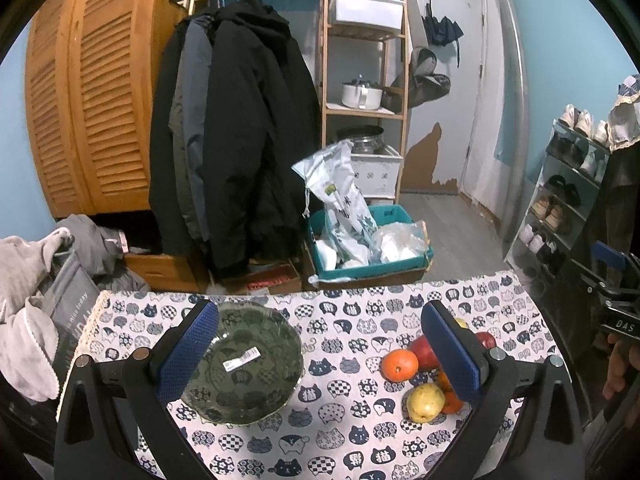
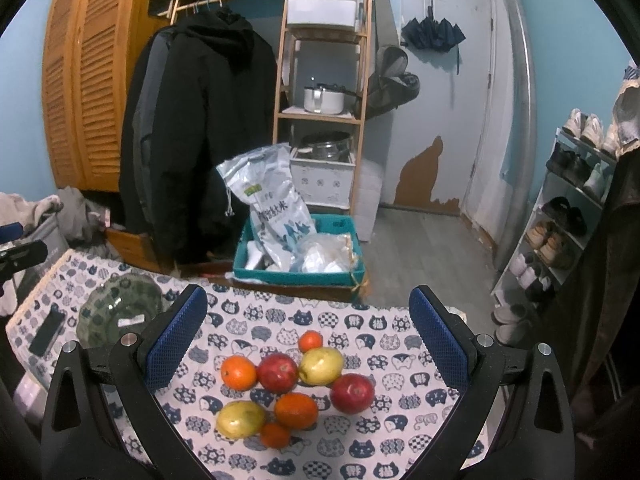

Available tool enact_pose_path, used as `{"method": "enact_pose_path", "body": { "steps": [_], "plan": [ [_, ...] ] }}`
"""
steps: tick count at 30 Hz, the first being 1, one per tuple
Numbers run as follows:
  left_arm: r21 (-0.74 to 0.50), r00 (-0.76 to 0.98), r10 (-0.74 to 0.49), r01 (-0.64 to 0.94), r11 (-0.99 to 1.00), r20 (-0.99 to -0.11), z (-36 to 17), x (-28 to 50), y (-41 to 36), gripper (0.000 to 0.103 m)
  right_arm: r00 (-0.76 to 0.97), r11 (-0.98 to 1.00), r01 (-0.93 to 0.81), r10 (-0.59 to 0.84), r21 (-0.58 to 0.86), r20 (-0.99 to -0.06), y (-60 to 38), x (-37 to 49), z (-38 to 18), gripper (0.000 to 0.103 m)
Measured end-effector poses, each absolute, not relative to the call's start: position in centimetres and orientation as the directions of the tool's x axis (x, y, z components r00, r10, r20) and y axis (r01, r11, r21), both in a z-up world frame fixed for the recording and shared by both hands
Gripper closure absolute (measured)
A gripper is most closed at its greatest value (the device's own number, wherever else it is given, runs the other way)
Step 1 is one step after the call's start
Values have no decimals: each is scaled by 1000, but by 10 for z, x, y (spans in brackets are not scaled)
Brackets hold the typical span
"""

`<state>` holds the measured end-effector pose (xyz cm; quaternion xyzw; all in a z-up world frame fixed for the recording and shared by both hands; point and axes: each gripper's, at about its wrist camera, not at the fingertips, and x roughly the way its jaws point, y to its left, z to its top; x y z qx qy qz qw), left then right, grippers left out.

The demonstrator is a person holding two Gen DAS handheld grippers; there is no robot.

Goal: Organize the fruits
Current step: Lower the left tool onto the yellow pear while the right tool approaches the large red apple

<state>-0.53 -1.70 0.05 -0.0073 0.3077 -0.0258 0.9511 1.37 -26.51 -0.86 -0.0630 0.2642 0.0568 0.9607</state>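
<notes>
A table [image 2: 360, 320] covered by a cloth printed with cat faces [image 1: 340, 420] carried everything. The left claw [image 1: 320, 354] and the right claw [image 2: 308, 342] both hung above it with their blue-padded fingers spread wide and nothing between them. Toward the table's left end sat a dark green glass bowl [image 1: 256, 364], upright with its mouth facing up, a white label [image 1: 240, 359] lying slantwise on its bottom; it held no fruit. In the right wrist view a dark phone [image 2: 47, 334] lay flat left of the bowl, its long axis running roughly away from the camera. The fruit lay in a loose cluster toward the table's right end, well apart from the bowl. Seen from the right wrist, two red apples showed: one [image 2: 277, 373] in the middle with its stem dimple facing up, the other [image 2: 352, 393] to the right. One yellow pear [image 2: 321, 365] lay just right of the middle apple, its long axis slanting up to the right; a second pear [image 2: 240, 419] lay nearer the camera on the left, its long axis near level across the picture. A large orange [image 2: 296, 410] sat between that pear and the right apple, and another orange [image 2: 238, 373] touched the middle apple's left side. Two small tangerines completed the group: one [image 2: 311, 340] at the far edge, one [image 2: 275, 435] at the near edge beside the near pear.
</notes>
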Motion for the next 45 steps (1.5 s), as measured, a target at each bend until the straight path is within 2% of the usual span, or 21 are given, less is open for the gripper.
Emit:
{"method": "enact_pose_path", "body": {
  "steps": [10, 16, 32, 45],
  "plan": [
    [1, 750, -52, 71, 997, -660, -41, 14, -32, 1, 809, 986, -128, 43, -104, -587, -280, 24, -34, 4],
    [-43, 661, -102, 105, 994, -744, -75, 29, -44, 1, 760, 988, -117, 21, -105, -650, -292, 32, -60, 4],
    [-88, 437, -169, 199, 976, -883, -169, 56, -107, 1, 567, 995, -69, -14, -65, -824, -329, 51, -145, 4],
    [-118, 286, -182, 225, 967, -941, -239, 81, -155, 1, 436, 996, -48, -52, -81, -898, -350, 61, -210, 4]
  ]
}}
